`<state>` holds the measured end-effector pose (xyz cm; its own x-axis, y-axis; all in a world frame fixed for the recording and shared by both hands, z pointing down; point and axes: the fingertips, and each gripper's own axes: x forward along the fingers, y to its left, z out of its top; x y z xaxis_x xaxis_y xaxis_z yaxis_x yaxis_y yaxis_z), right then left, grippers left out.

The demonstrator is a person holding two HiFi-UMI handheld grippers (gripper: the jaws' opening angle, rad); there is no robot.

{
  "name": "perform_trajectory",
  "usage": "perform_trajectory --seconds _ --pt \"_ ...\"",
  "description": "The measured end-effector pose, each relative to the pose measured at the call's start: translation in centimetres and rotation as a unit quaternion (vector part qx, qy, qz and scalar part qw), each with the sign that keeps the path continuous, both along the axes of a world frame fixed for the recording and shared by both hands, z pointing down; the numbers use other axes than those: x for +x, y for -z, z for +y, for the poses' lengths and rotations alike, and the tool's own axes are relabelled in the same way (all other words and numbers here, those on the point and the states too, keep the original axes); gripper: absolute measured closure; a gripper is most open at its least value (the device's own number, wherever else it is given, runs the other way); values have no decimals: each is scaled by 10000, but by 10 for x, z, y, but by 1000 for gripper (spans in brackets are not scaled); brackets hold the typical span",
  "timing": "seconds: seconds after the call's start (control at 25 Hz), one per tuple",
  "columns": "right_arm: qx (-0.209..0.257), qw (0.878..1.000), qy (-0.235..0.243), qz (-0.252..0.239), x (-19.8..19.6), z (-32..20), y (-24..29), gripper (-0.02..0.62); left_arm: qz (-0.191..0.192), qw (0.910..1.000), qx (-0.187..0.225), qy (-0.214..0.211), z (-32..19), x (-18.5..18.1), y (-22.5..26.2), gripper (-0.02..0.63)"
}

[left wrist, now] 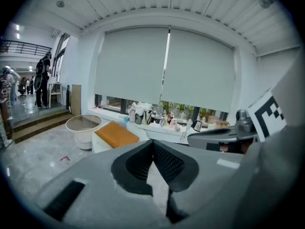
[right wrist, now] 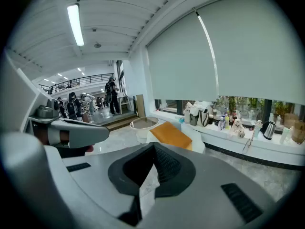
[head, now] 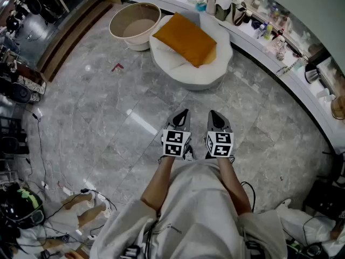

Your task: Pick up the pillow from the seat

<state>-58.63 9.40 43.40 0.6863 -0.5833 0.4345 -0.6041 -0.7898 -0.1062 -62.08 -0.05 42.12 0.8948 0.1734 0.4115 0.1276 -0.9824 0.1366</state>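
Observation:
An orange pillow [head: 186,39] lies on a low white round seat [head: 178,69] at the far side of the grey marble floor. It also shows in the left gripper view as the pillow [left wrist: 116,133] and in the right gripper view as the pillow [right wrist: 172,134]. My left gripper [head: 185,112] and right gripper [head: 212,113] are held side by side in front of the person's body, well short of the seat. Both point toward it with jaws closed tip to tip and nothing between them.
A beige round basket [head: 135,24] stands left of the seat. A white curved ledge [head: 302,85] with bags, bottles and a kettle runs along the far right. Cables and gear [head: 21,198] crowd the left edge. People stand far off in the hall [left wrist: 42,80].

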Motion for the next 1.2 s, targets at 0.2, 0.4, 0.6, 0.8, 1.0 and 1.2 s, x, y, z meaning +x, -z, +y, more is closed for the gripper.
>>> perform_trajectory --seconds 0.2,0.4,0.6,0.8,1.0,1.2 --pt "64 9998 167 25 18 -4 4 589 36 9997 -126 -199 11 16 3 597" --pt "76 9994 332 -77 41 0 0 589 -111 9999 -29 -82 17 39 -6 597" --pt "548 9938 893 -385 71 0 5 589 -242 9993 -28 -300 42 71 -6 597" --pt "437 9914 1203 -275 107 11 8 589 -221 9990 125 -367 66 111 -5 597" --pt "372 9905 1284 -310 147 37 8 589 -193 9985 336 -387 94 148 -2 597" --pt "151 9890 1432 -343 173 61 -4 589 -246 9984 350 -367 122 175 -11 597"
